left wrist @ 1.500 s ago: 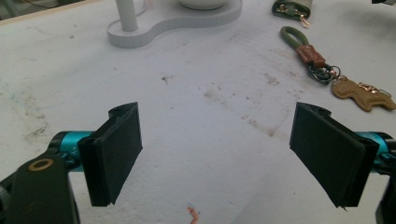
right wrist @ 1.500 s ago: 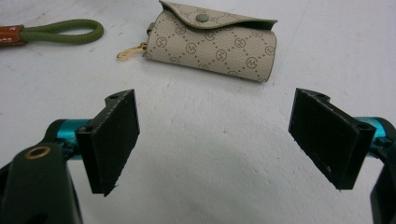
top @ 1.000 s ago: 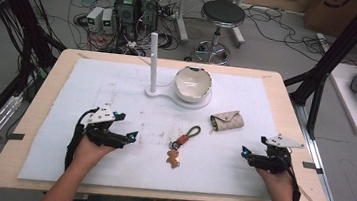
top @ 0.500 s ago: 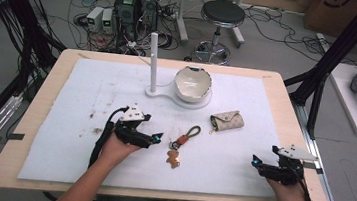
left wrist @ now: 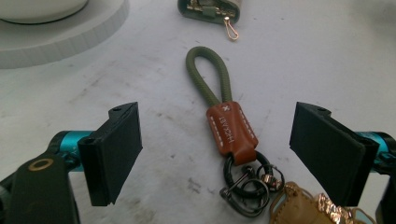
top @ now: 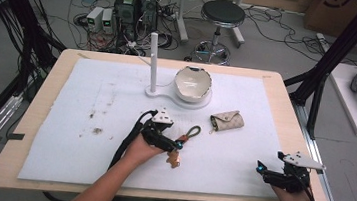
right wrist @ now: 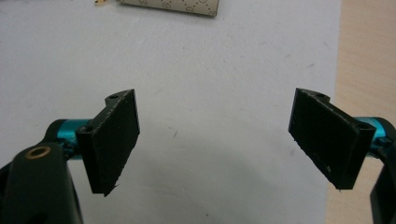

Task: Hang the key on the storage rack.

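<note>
A keychain [left wrist: 231, 128] with an olive cord loop, a brown leather tab and metal rings lies on the white sheet [top: 106, 98]. In the high view the keychain [top: 187, 136] sits mid-table. My left gripper [left wrist: 217, 154] is open, its jaws on either side of the leather tab, not touching it. From above, the left gripper [top: 178, 143] sits right at the keychain. A beige patterned key pouch [top: 226, 119] lies to the right; its open end [left wrist: 210, 10] faces the cord loop. My right gripper [top: 260, 168] is open over bare sheet near the front right corner, nothing between its jaws [right wrist: 217, 144].
A white stand with an upright post [top: 153, 62] and a bowl [top: 193, 83] on its base stands at the back centre. Brown stains [top: 97, 131] mark the sheet's left part. The sheet's right edge and bare wood [right wrist: 369, 56] lie beside the right gripper.
My left gripper has moved right and forward to straddle the keychain. My right gripper has drawn back toward the front right corner of the table.
</note>
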`<state>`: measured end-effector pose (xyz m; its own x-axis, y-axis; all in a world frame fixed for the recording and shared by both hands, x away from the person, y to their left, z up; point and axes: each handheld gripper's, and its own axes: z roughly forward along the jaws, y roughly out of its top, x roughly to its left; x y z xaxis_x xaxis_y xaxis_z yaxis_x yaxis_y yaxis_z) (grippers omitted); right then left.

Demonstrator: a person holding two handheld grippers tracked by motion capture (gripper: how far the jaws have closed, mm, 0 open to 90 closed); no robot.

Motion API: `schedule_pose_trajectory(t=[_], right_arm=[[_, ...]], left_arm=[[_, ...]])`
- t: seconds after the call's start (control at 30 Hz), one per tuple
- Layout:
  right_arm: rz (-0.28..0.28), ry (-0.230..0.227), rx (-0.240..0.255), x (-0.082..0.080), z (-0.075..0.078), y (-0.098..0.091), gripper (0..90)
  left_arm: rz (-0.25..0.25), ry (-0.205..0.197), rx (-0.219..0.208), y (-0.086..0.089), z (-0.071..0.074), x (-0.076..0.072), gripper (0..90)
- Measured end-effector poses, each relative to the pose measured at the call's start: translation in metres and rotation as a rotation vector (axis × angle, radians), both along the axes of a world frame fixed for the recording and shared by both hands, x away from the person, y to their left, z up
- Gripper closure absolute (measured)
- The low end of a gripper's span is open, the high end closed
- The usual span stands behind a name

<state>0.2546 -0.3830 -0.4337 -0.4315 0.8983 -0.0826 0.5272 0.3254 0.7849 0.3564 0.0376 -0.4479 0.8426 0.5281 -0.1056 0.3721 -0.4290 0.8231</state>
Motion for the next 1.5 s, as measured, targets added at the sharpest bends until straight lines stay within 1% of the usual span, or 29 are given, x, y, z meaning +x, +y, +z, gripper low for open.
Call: schedule_pose_trajectory(t=[0.03, 0.07, 0.1, 0.13, 0.17, 0.2, 0.27, 0.37, 0.4, 0.43, 0.47, 0.5, 0.53, 0.57, 0.6, 0.67, 0.7, 0.73, 0.77, 0.8, 1.0, 1.1, 1.17, 1.27, 1.3, 1.33, 1.43, 1.5], right_arm=[[-0.002, 0.002, 0.001, -0.001, 0.000, 0.000, 16.5], [-0.003, 0.003, 0.001, -0.001, 0.000, -0.001, 16.5], [-0.001, 0.003, -0.002, -0.002, 0.000, -0.001, 16.5], [-0.001, 0.003, -0.002, -0.002, 0.000, -0.001, 16.5], [-0.004, 0.002, -0.005, -0.003, 0.000, -0.002, 16.5], [-0.004, 0.002, -0.005, -0.003, 0.000, -0.002, 16.5], [-0.007, 0.003, -0.004, -0.003, 0.000, -0.002, 16.5], [-0.008, 0.006, -0.004, -0.003, 0.000, -0.003, 16.5], [-0.009, 0.007, -0.006, -0.003, 0.000, -0.004, 16.5], [-0.009, 0.006, -0.006, -0.003, -0.001, -0.004, 16.5], [-0.010, 0.006, -0.006, -0.003, -0.001, -0.004, 16.5], [-0.008, 0.004, -0.010, -0.003, -0.001, -0.003, 16.5], [-0.008, 0.004, -0.010, -0.003, -0.001, -0.003, 16.5], [-0.006, 0.007, -0.010, -0.003, -0.001, -0.003, 16.5], [-0.006, 0.007, -0.010, -0.003, -0.001, -0.003, 16.5], [-0.006, 0.006, -0.010, -0.003, -0.001, -0.002, 16.5], [-0.005, 0.008, -0.012, -0.002, -0.001, -0.003, 16.5], [-0.005, 0.008, -0.012, -0.002, -0.001, -0.003, 16.5], [-0.006, 0.010, -0.009, -0.002, -0.001, -0.003, 16.5], [-0.007, 0.010, -0.010, -0.002, -0.002, -0.003, 16.5], [-0.005, 0.010, -0.008, -0.002, -0.002, -0.004, 16.5], [-0.004, 0.009, -0.005, -0.002, -0.002, -0.003, 16.5], [-0.004, 0.010, -0.006, -0.002, -0.002, -0.003, 16.6], [-0.004, 0.008, -0.007, -0.002, -0.002, -0.004, 16.5], [-0.006, 0.004, -0.007, -0.003, -0.001, -0.004, 16.5], [-0.006, 0.004, -0.005, -0.003, -0.001, -0.004, 16.5], [-0.009, 0.007, -0.003, -0.003, -0.001, -0.004, 16.6], [-0.005, 0.002, -0.005, -0.002, -0.002, -0.004, 16.5]], left_arm=[[-0.007, 0.001, 0.012, -0.003, -0.001, 0.001, 16.8], [-0.007, 0.001, 0.012, -0.003, -0.001, 0.001, 16.8], [-0.009, 0.010, 0.018, -0.008, -0.003, 0.002, 16.8], [-0.009, 0.010, 0.018, -0.008, -0.003, 0.002, 16.8], [-0.010, 0.014, 0.037, -0.013, -0.005, 0.003, 17.5], [-0.010, 0.014, 0.037, -0.013, -0.005, 0.003, 18.0], [-0.002, 0.026, 0.061, -0.016, -0.007, 0.005, 19.1], [0.011, 0.031, 0.089, -0.019, -0.008, 0.005, 26.2], [0.017, 0.024, 0.097, -0.020, -0.008, 0.005, 29.8], [0.023, 0.020, 0.105, -0.020, -0.008, 0.005, 31.3], [0.030, 0.007, 0.120, -0.021, -0.007, 0.004, 32.8], [0.034, -0.005, 0.132, -0.021, -0.007, 0.003, 38.4], [0.037, -0.009, 0.137, -0.021, -0.007, 0.003, 38.4], [0.043, -0.013, 0.139, -0.022, -0.007, 0.002, 41.7], [0.043, -0.013, 0.140, -0.022, -0.007, 0.002, 41.7], [0.029, -0.021, 0.146, -0.022, -0.006, 0.000, 46.5], [0.029, -0.023, 0.141, -0.023, -0.006, -0.001, 51.5], [0.027, -0.028, 0.147, -0.023, -0.006, -0.002, 51.5], [0.025, -0.027, 0.144, -0.024, -0.006, -0.003, 55.3], [0.013, -0.035, 0.150, -0.024, -0.006, -0.003, 56.9], [-0.003, -0.038, 0.143, -0.024, -0.006, -0.005, 67.5], [-0.003, -0.032, 0.128, -0.024, -0.006, -0.005, 69.9], [-0.004, -0.032, 0.127, -0.024, -0.006, -0.005, 70.4], [-0.011, -0.043, 0.139, -0.024, -0.004, -0.006, 71.3], [-0.011, -0.053, 0.131, -0.023, -0.003, -0.007, 71.5], [-0.015, -0.061, 0.133, -0.022, -0.001, -0.007, 71.5], [-0.019, -0.075, 0.100, -0.020, 0.008, -0.009, 71.5], [-0.031, -0.063, 0.077, -0.016, 0.015, -0.009, 71.5]])
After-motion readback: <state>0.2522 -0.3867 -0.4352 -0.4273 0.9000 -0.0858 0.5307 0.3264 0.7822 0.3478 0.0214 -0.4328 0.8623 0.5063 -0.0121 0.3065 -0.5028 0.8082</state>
